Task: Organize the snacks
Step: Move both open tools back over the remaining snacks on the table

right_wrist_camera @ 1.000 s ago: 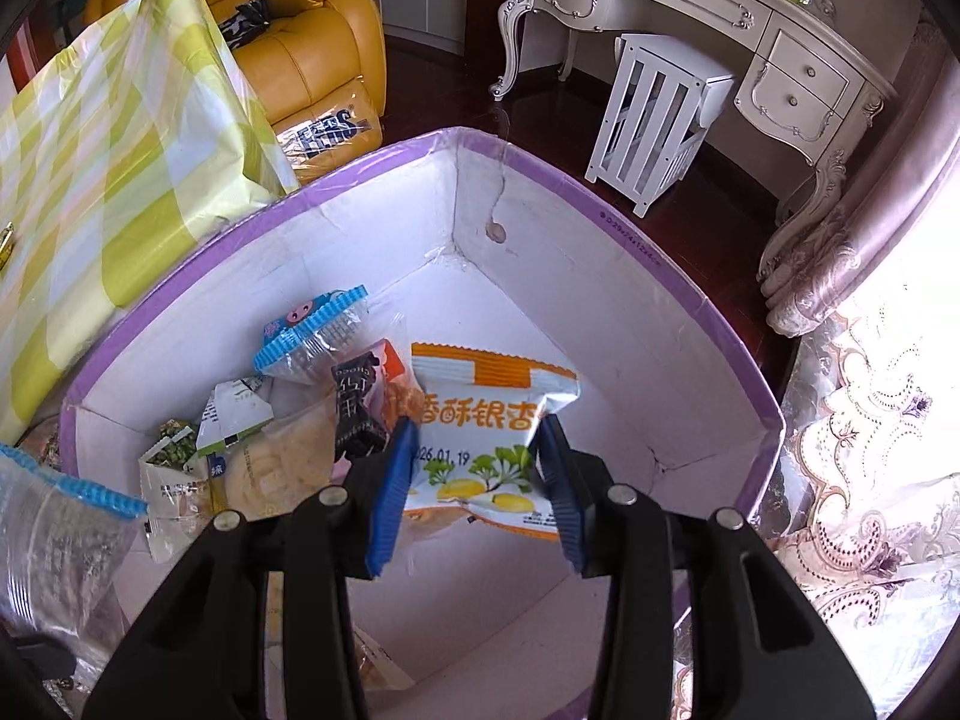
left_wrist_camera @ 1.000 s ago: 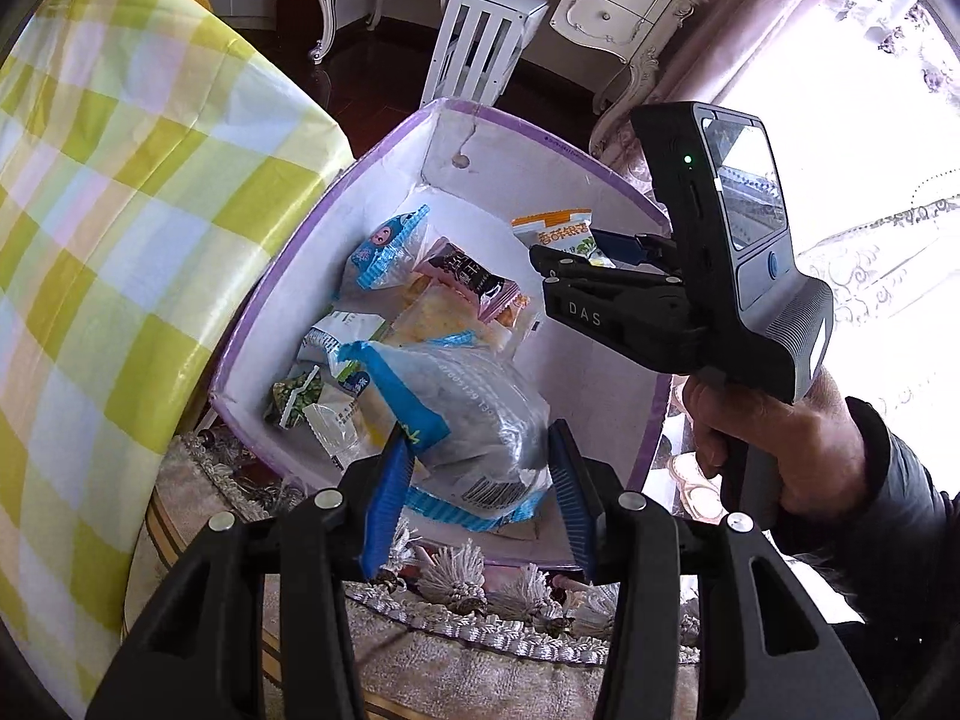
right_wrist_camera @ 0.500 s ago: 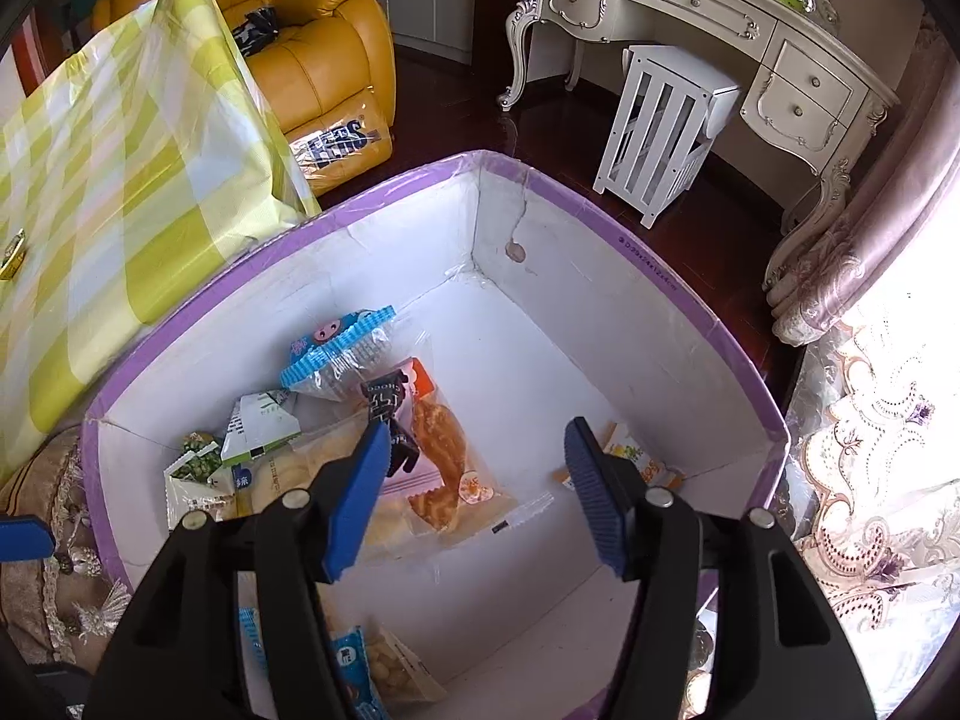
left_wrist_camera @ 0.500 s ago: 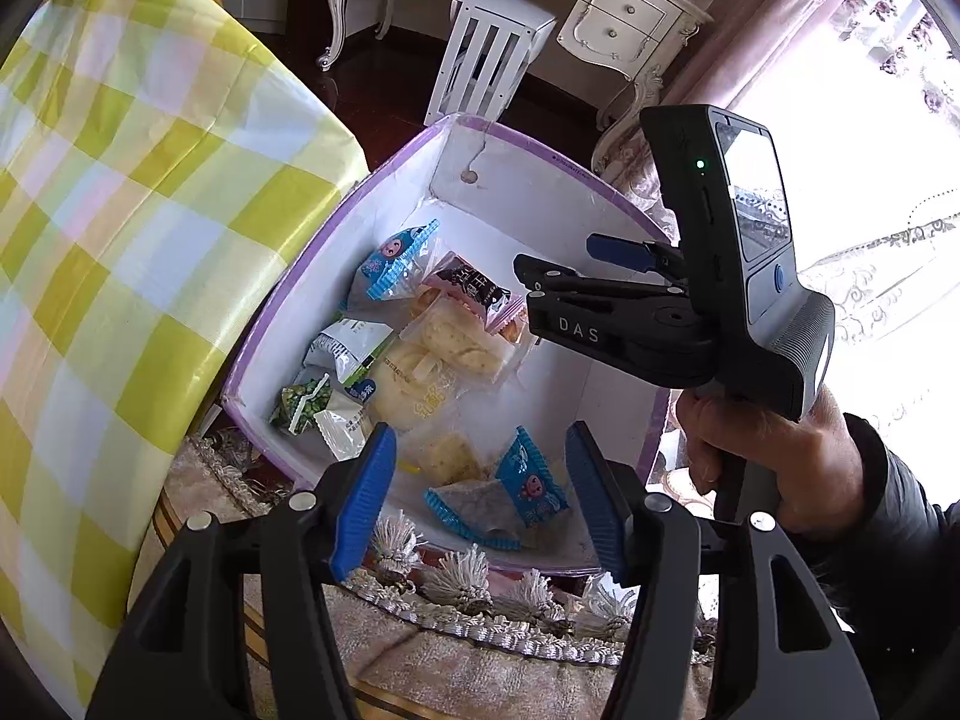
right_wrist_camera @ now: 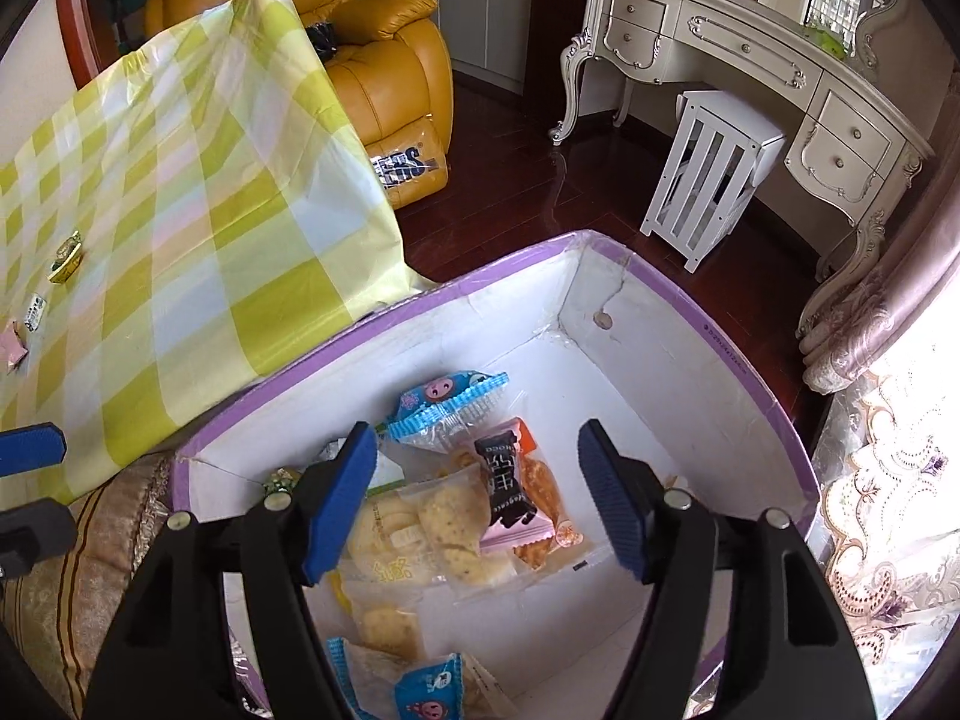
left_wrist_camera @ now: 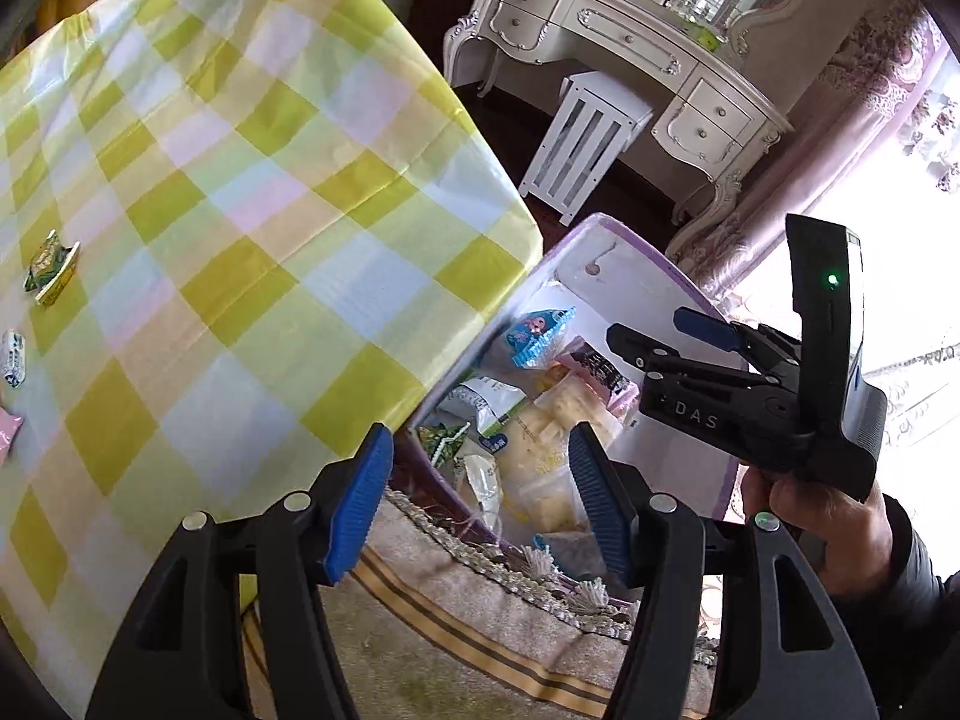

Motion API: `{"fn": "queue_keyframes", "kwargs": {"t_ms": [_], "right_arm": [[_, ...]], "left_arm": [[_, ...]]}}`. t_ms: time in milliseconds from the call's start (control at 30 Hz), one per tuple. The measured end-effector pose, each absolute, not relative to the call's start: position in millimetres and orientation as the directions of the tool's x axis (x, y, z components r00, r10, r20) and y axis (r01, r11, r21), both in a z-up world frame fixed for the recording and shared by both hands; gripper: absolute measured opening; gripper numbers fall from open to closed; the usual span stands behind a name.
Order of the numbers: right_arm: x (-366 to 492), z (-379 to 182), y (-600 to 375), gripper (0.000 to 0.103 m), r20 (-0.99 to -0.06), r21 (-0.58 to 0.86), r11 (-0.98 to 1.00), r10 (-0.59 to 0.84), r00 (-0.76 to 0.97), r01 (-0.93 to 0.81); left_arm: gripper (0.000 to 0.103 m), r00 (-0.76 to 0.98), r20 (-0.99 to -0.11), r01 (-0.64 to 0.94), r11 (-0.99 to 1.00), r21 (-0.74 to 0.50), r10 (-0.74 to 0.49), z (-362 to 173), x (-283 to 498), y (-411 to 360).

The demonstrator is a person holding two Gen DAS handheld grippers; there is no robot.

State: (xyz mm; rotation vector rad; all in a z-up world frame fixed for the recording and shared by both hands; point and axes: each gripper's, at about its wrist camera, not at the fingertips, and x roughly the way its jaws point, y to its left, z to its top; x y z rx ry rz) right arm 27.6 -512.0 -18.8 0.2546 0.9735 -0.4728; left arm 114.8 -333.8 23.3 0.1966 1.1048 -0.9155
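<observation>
A white box with a purple rim point(right_wrist_camera: 690, 306) stands on the floor beside the table and holds several snack packets, among them a blue cartoon packet point(right_wrist_camera: 447, 405) and a pink-and-black one point(right_wrist_camera: 510, 492). It also shows in the left wrist view point(left_wrist_camera: 624, 246). My right gripper point(right_wrist_camera: 477, 504) is open and empty above the box. My left gripper point(left_wrist_camera: 480, 504) is open and empty, back over the table's corner. On the yellow checked tablecloth point(left_wrist_camera: 240, 210) lie a green packet point(left_wrist_camera: 51, 264), a white packet point(left_wrist_camera: 12, 357) and a pink one point(left_wrist_camera: 6, 432).
A fringed rug point(left_wrist_camera: 480, 630) lies under the box. A white stool point(right_wrist_camera: 714, 174) and ornate white desk point(right_wrist_camera: 750, 60) stand behind. A yellow leather armchair point(right_wrist_camera: 384, 78) is beyond the table. Curtains point(right_wrist_camera: 888, 480) hang at right.
Both grippers let go of their packets into the box: the left dropped the large blue-edged bag, the right the orange-and-white packet. Both have pulled back and up; the left swung toward the table.
</observation>
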Motion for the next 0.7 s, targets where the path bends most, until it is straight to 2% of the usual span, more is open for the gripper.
{"fn": "queue_keyframes", "kwargs": {"t_ms": [200,433,700], "right_arm": [[48,-8,-491,0.074,-0.826,0.005,0.893,-0.25,0.505,0.451],[71,6,-465,0.076,-0.813,0.037,0.925,-0.192,0.549,0.378],[99,21,-424,0.076,-0.796,0.063,0.956,-0.125,0.592,0.286]], "left_arm": [[0.06,0.303,-0.823,0.569,0.783,-0.249,-0.482,32,163,-271],[0.06,0.479,-0.803,0.34,0.918,-0.201,-0.354,41,212,-177],[0.06,0.577,-0.794,0.118,0.981,-0.151,-0.192,38,244,-69]]}}
